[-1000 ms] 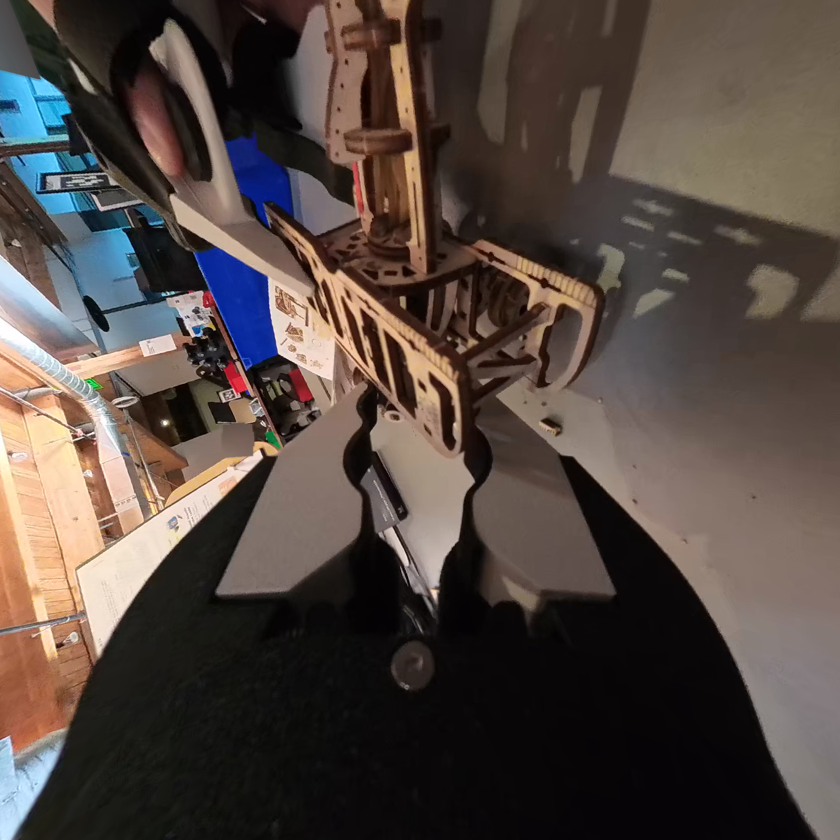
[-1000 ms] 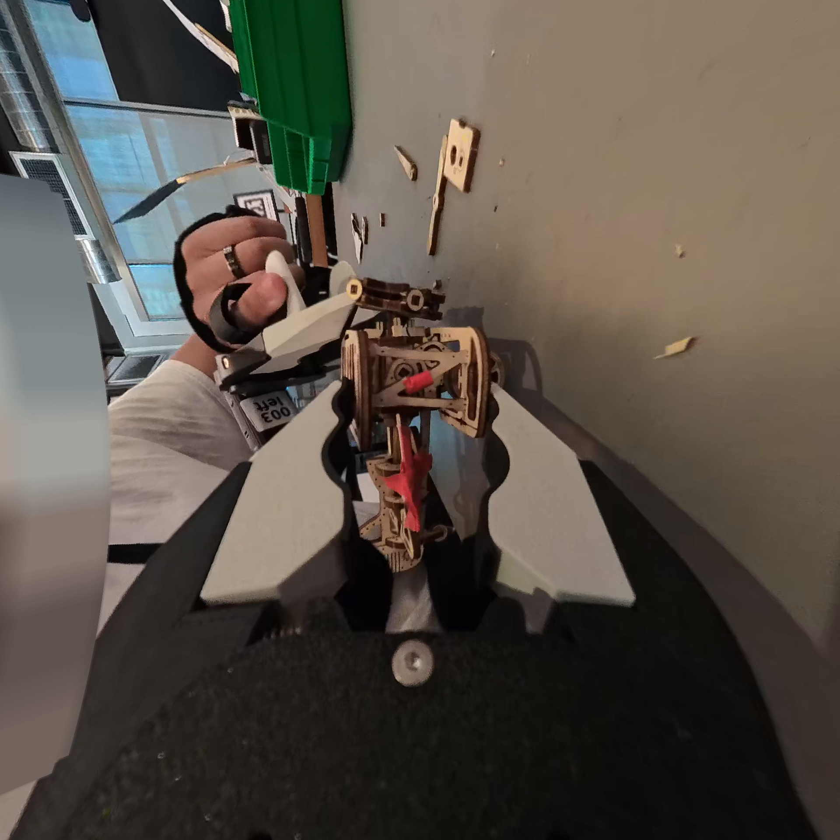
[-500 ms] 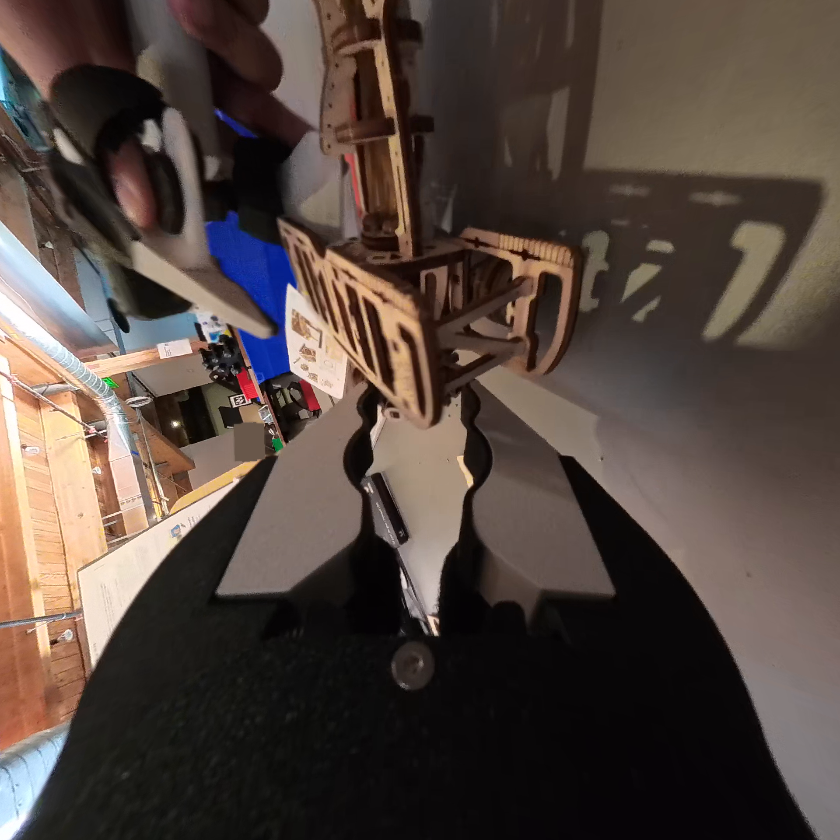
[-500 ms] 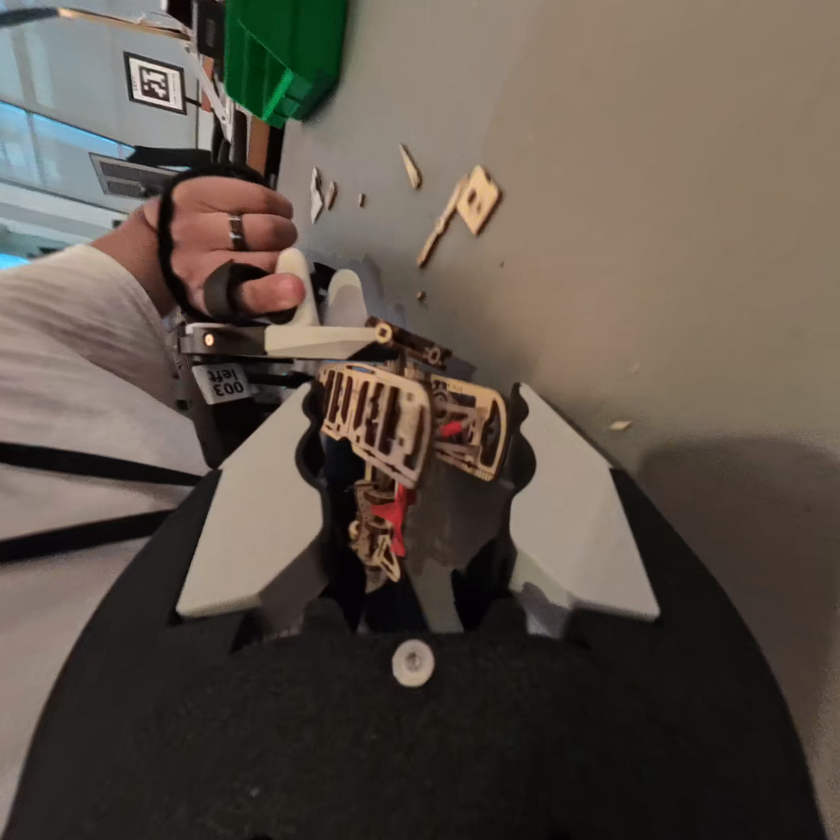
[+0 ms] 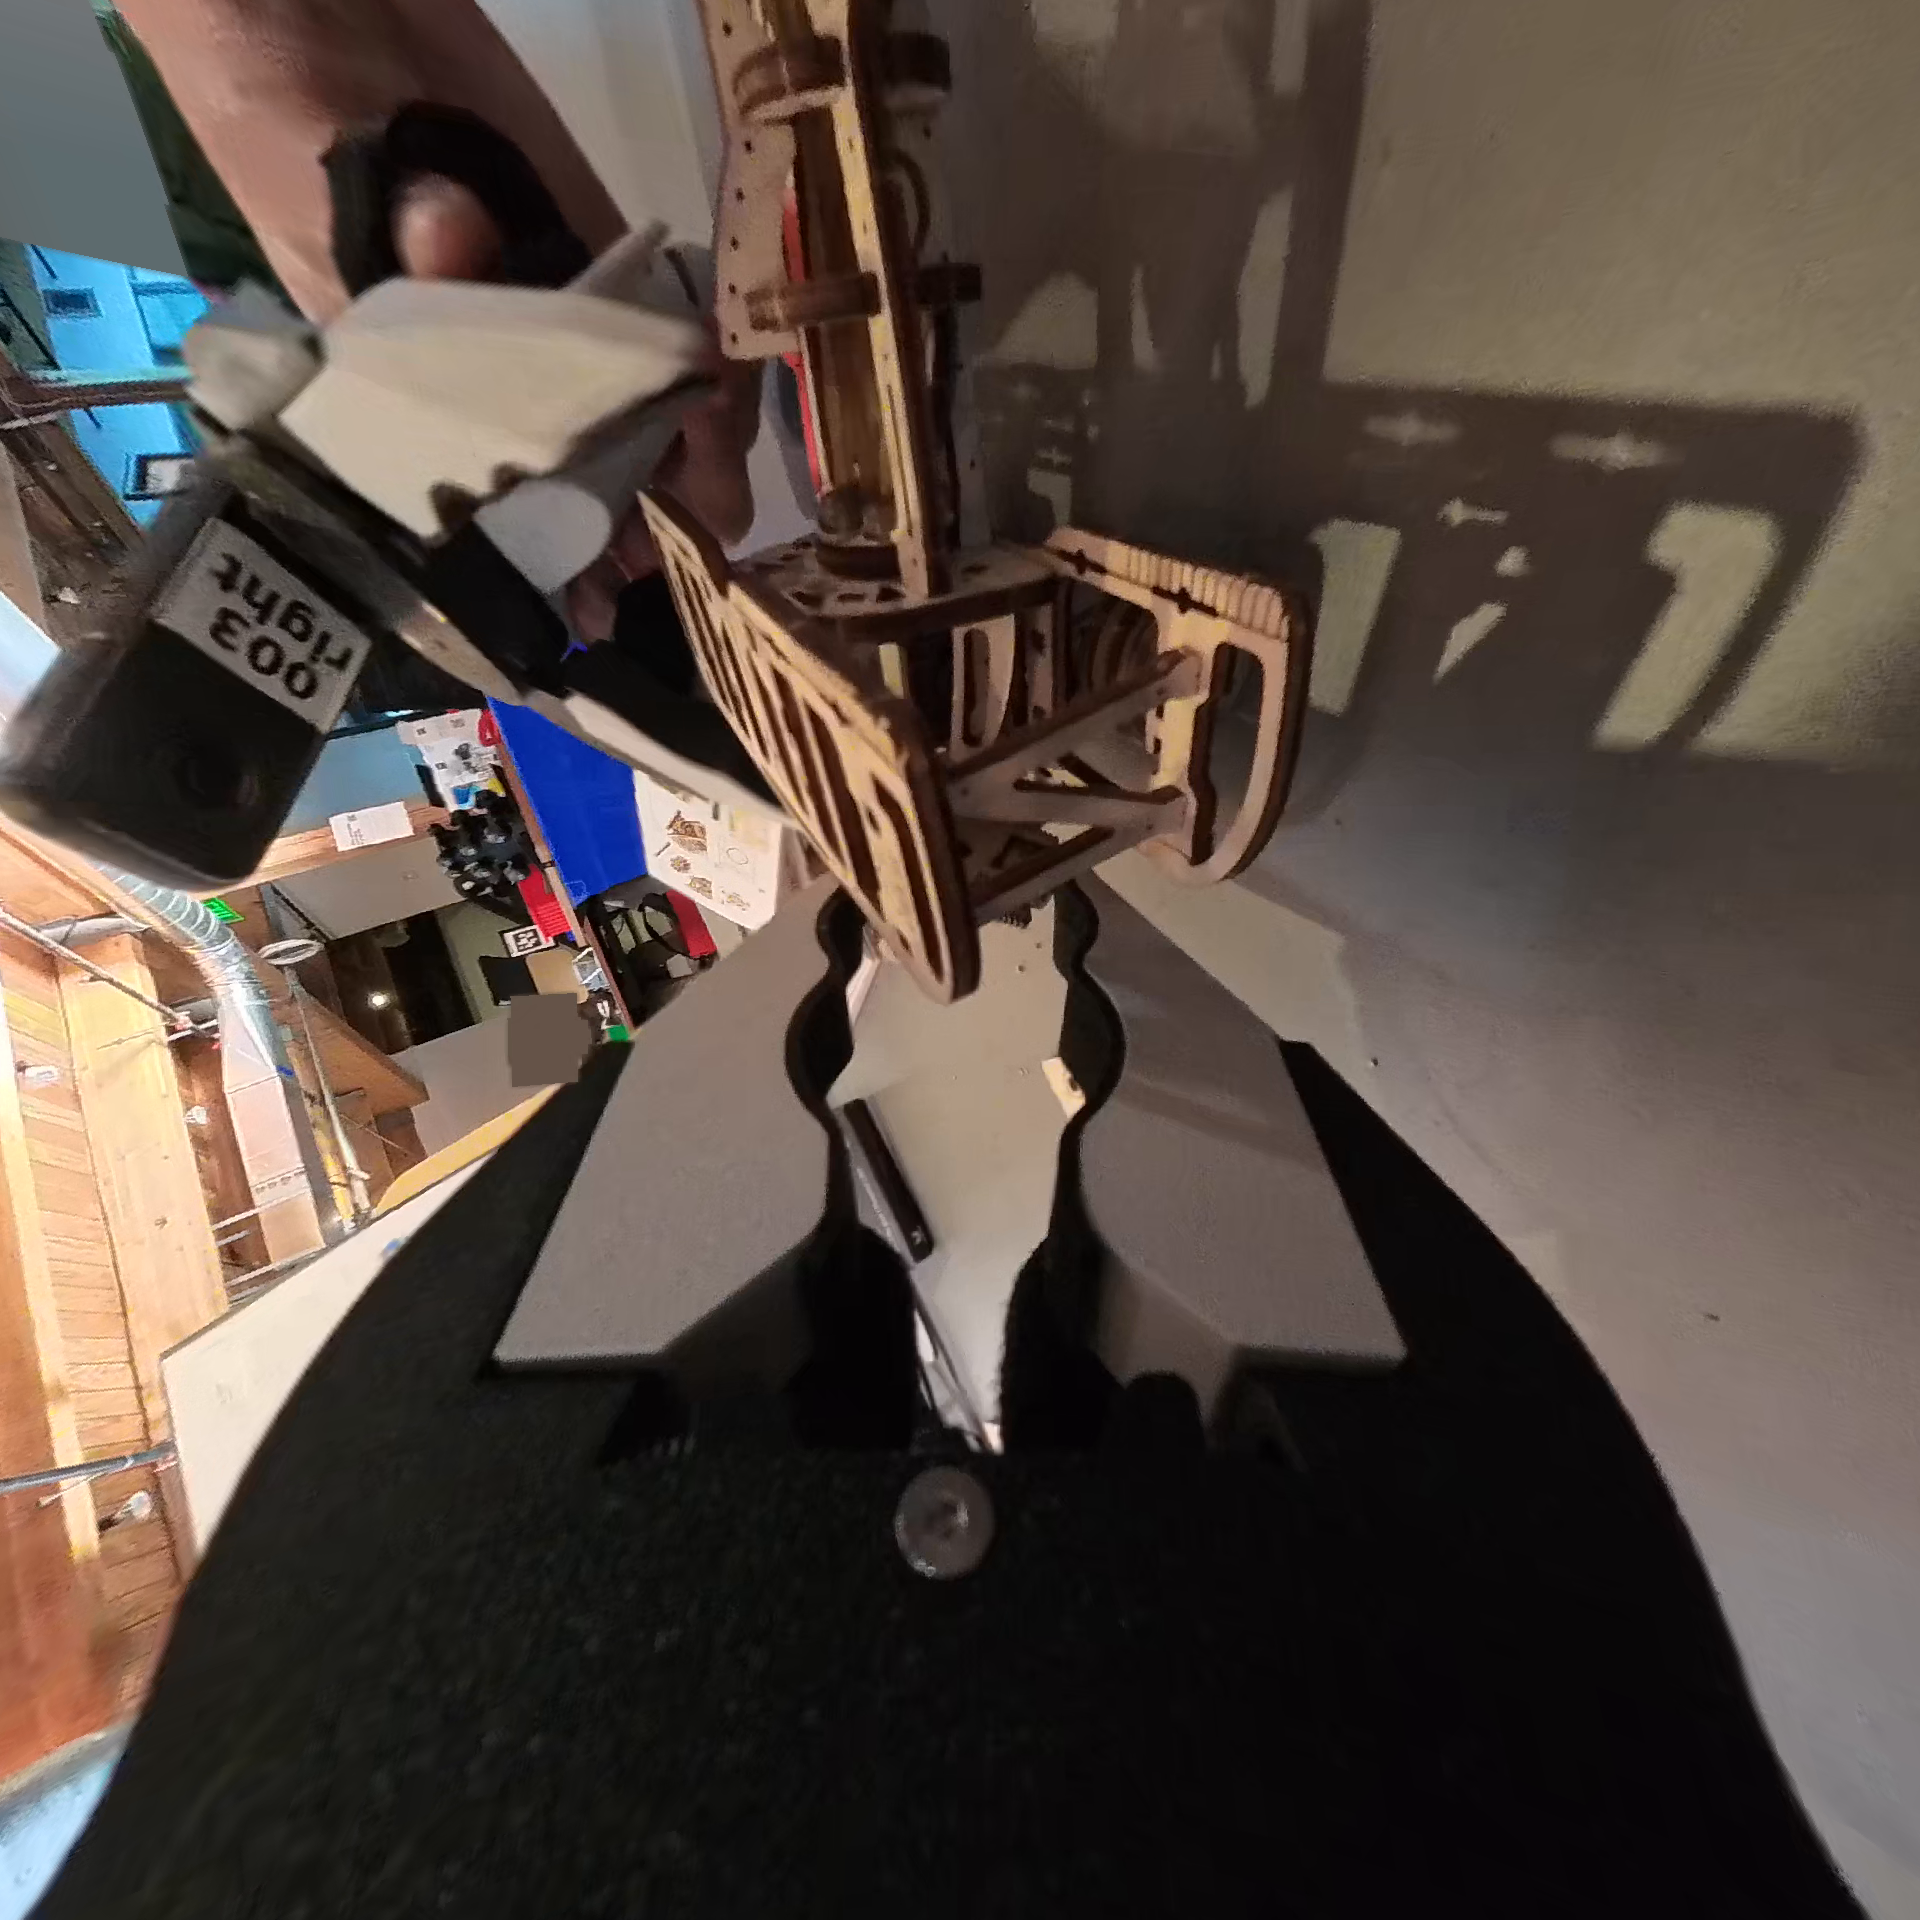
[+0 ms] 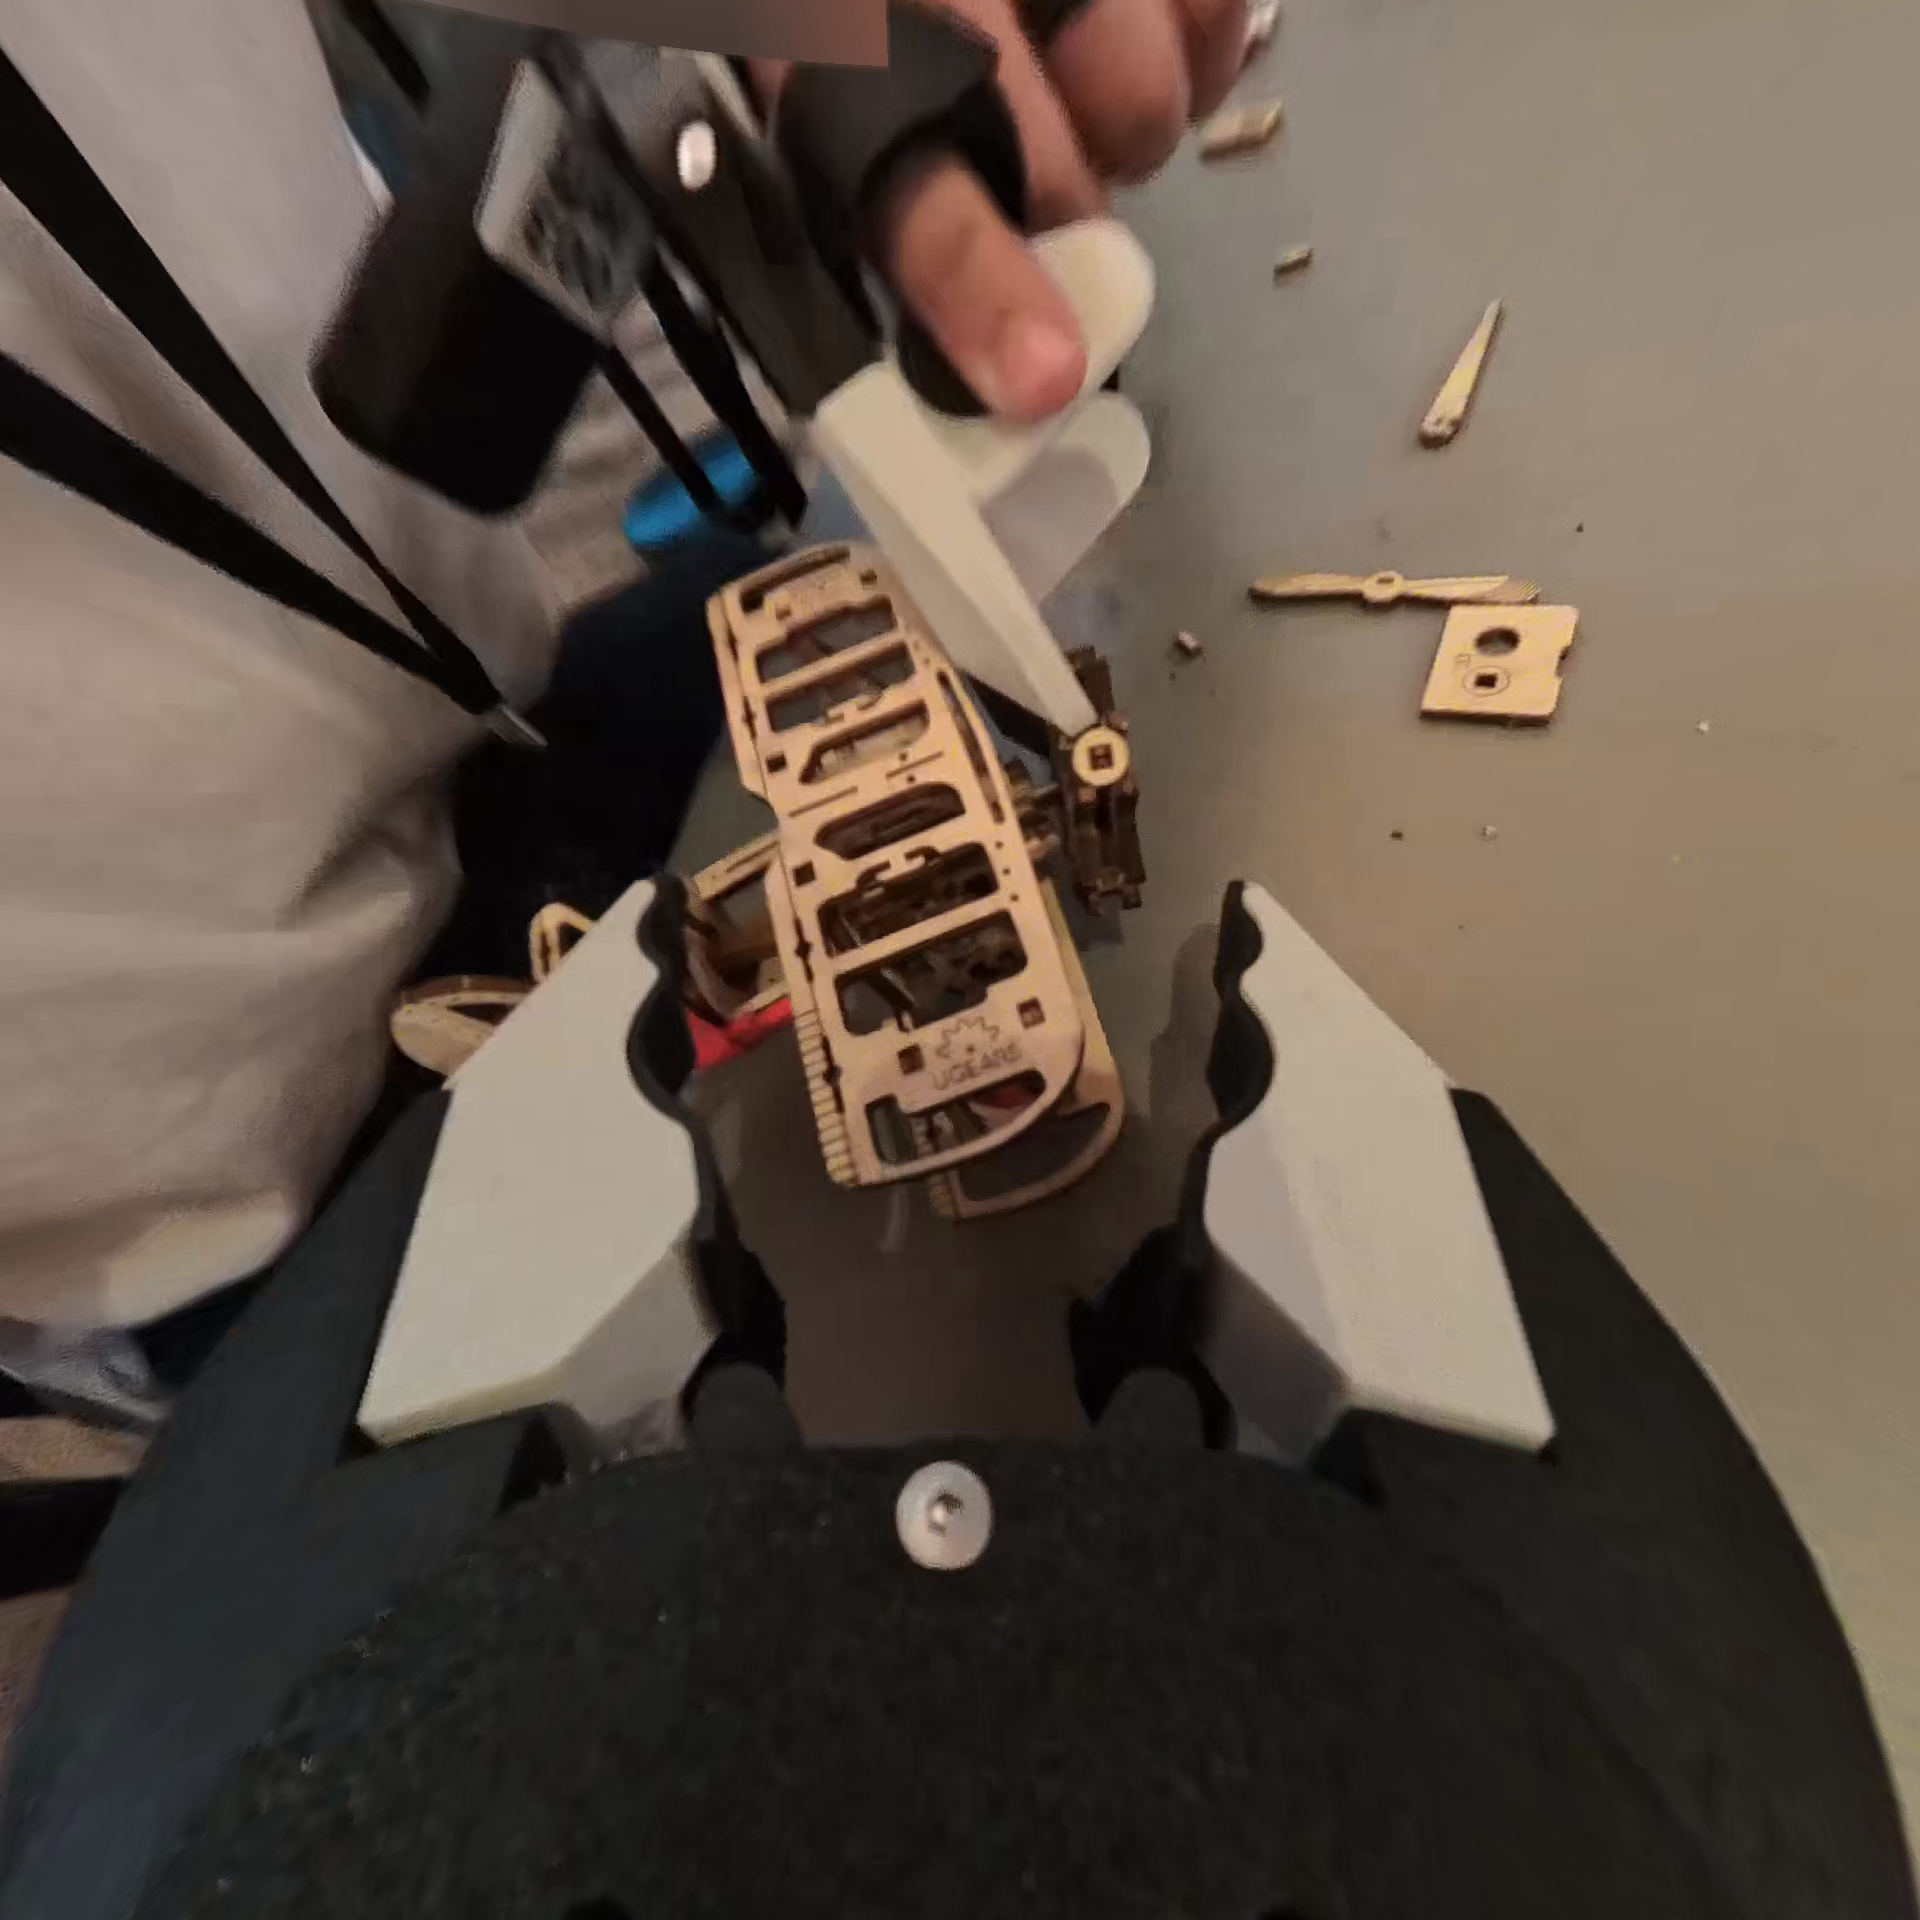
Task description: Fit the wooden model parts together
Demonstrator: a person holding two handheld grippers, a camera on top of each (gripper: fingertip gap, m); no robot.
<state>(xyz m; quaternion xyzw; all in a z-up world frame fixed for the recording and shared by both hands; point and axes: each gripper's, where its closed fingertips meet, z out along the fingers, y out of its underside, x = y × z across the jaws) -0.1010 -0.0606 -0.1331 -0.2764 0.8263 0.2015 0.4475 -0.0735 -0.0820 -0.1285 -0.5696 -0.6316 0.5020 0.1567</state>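
Grey table (image 6: 1558, 1039): wooden scraps (image 6: 1496, 665) near model (image 6: 925, 914); left fingers (image 6: 966, 582) pinch it, right fingers (image 6: 1351, 1143) spread wide.

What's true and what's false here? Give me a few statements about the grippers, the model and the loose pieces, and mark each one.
1. The right gripper is open, with a wing of the model between its fingers. True.
2. The propeller is mounted on the model. False: it lies loose on the table, beside the square plate.
3. The left gripper is shut on the model's nose. True.
4. The model is painted blue all over. False: it is bare wood, with a little red showing inside.
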